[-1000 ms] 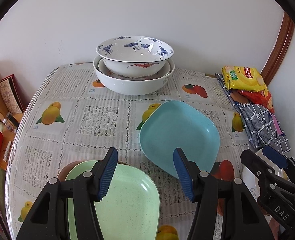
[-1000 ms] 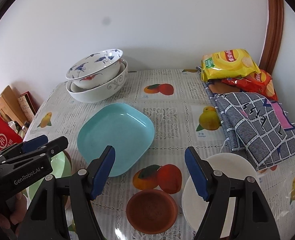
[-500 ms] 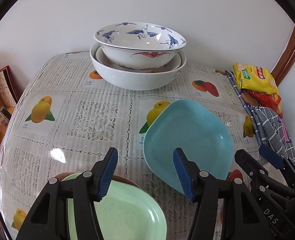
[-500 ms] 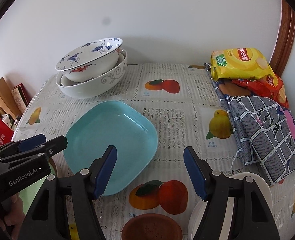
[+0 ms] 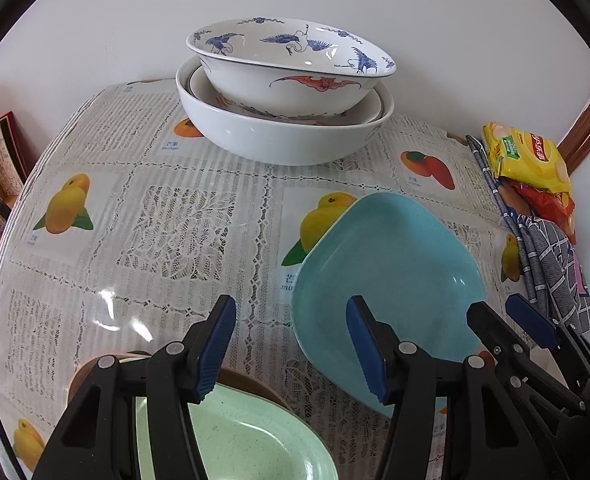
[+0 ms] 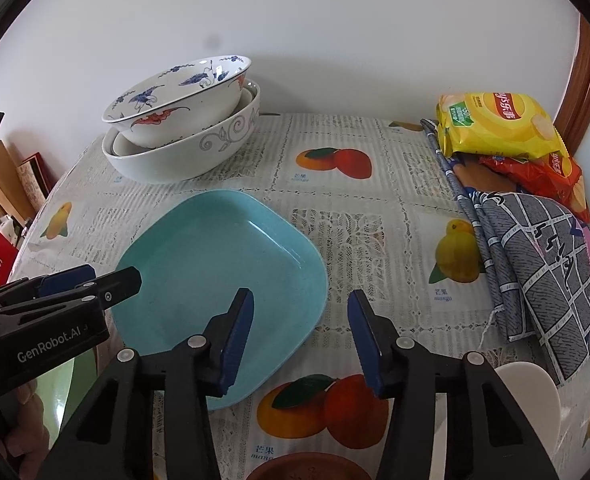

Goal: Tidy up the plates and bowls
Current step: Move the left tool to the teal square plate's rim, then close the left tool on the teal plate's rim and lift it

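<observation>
Left wrist view: left hand-held gripper (image 5: 291,350), jaws apart, nothing between them; below it the green plate (image 5: 251,440) at the near edge, lying on a brown dish whose rim alone shows; blue plate (image 5: 387,276) right of centre on the desk (image 5: 167,224); stacked bowls (image 5: 287,112) at the far side, the crane-painted top bowl sitting tilted in the white one; risk, judged: a knock to that stack could slide the top bowl off.

Right wrist view: right hand-held gripper (image 6: 301,340), jaws closing, the blue plate's near right edge (image 6: 295,320) between them but not yet pinched; white plate (image 6: 535,392) near right; snack bags (image 6: 499,128) and checked cloth (image 6: 543,256) far right; risk, judged: a shallow bite on the smooth rim may let the plate slip or tip; both grippers near together may collide.
</observation>
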Demonstrator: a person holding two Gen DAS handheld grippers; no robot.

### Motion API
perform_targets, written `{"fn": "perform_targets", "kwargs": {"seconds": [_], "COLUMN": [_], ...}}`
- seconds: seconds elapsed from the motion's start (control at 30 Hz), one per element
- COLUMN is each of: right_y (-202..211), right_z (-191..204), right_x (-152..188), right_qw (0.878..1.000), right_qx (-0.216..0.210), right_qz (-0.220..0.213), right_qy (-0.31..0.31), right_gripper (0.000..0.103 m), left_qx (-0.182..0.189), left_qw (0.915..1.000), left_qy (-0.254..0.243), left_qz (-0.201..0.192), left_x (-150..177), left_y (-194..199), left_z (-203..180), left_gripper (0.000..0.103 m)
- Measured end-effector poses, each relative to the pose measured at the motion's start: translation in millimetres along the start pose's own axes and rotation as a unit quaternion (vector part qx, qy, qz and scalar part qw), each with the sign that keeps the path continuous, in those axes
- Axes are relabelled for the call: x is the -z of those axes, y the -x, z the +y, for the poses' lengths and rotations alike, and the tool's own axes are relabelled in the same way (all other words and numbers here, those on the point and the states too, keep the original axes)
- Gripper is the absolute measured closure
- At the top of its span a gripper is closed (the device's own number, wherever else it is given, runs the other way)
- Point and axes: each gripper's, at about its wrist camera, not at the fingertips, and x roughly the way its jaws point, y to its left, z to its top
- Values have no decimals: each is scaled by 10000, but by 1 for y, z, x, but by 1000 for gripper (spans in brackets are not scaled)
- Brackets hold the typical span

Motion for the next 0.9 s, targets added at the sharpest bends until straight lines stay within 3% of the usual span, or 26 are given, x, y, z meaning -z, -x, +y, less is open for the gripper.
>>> {"fn": "perform_targets", "kwargs": {"seconds": [0.27,0.67,0.77,0.9], "right_y": [-7,-14,-11,-7], "right_z": [7,10,11,6], "right_x": [1,5,6,5], "right_qw": [9999,9998,9997,9996], "right_qx": [-55,-50,-120,-254], "right_qz": [120,165,124,74], "right_qy": [107,142,177,51], "right_gripper": [67,95,99,99], "left_qx": [-45,24,27,124], "left_qw": [10000,9998,9998,9999], "left_qy": [-46,-8,-31,-15], "left_qz": [60,193,169,110], "left_x": [-3,3,4,6], "left_y": [-6,-18,-19,-14], "left_z": [-2,0,-1,1], "left_gripper": [58,84,92,95]}}
